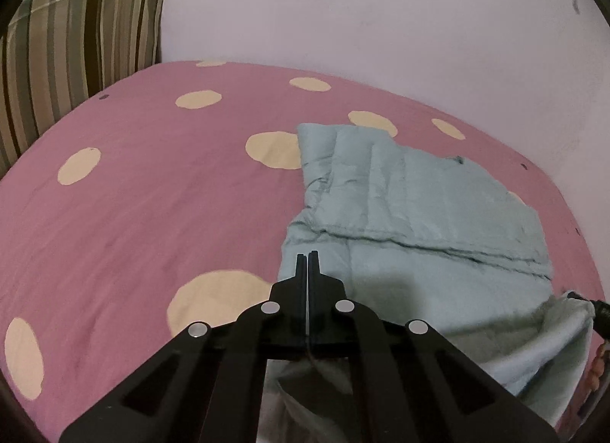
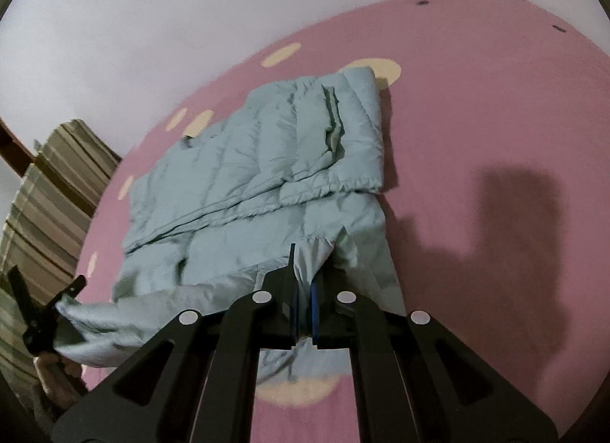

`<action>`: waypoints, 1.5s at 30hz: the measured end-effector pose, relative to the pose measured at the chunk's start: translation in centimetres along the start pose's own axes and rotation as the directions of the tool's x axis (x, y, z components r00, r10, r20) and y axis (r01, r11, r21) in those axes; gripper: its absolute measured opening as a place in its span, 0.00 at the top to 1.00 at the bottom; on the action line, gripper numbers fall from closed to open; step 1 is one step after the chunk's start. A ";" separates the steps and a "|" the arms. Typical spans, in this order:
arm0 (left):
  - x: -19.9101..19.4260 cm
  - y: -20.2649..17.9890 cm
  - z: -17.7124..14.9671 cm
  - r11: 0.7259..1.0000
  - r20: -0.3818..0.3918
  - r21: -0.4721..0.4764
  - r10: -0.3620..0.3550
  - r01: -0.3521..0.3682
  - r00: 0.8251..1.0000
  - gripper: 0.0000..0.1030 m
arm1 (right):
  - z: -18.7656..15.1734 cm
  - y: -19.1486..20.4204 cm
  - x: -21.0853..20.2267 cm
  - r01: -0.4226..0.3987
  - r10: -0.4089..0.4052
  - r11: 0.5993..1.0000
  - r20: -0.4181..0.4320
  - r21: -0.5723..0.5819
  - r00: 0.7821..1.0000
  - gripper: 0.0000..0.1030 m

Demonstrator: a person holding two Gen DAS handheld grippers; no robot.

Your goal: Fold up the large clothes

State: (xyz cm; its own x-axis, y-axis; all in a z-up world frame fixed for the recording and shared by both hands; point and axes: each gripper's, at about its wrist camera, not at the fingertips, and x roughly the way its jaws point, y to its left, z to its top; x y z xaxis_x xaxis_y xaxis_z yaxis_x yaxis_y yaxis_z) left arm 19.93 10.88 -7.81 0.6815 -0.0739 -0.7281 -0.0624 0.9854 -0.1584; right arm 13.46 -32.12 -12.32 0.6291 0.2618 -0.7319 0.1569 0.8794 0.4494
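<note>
A pale blue puffer jacket (image 1: 419, 206) lies partly folded on the pink bed; it also shows in the right wrist view (image 2: 267, 161). My left gripper (image 1: 307, 256) is shut, its tips over the jacket's near left edge; fabric hangs below its fingers. In the right wrist view the left gripper (image 2: 72, 286) pinches the jacket's near corner. My right gripper (image 2: 305, 267) is shut on the jacket's near edge, cloth bunched between its fingers and lifted off the bed. The right gripper's tip (image 1: 594, 309) shows at the left wrist view's right edge, holding cloth.
The bed has a pink cover (image 1: 152, 195) with cream dots. A striped cushion (image 1: 76, 42) stands at the bed's far left against a white wall (image 1: 381, 16). The cushion also shows in the right wrist view (image 2: 45, 195).
</note>
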 end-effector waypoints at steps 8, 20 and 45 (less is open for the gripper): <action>0.4 2.1 2.3 0.999 0.039 -0.039 -0.008 0.010 0.999 0.98 | 2.0 -1.0 5.4 0.099 -0.098 0.995 -0.050 0.029 0.994 0.96; -0.6 4.5 -2.3 0.992 0.003 -0.058 -0.110 0.110 0.994 0.54 | 3.1 -1.8 2.1 0.035 -0.036 0.998 0.019 0.057 0.999 0.70; 4.3 0.3 -0.3 0.952 -0.119 0.001 -0.303 0.305 0.946 0.52 | 4.5 -0.5 4.4 0.108 -0.112 0.972 -0.008 -0.207 0.994 0.52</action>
State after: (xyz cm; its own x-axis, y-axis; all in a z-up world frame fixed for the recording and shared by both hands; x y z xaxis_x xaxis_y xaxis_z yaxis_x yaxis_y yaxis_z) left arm 22.62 10.85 -11.15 0.5763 -0.3866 -0.7200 0.1496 0.9160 -0.3722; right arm 19.58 -33.23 -13.49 0.6012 0.1646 -0.7819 0.0631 0.9657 0.2518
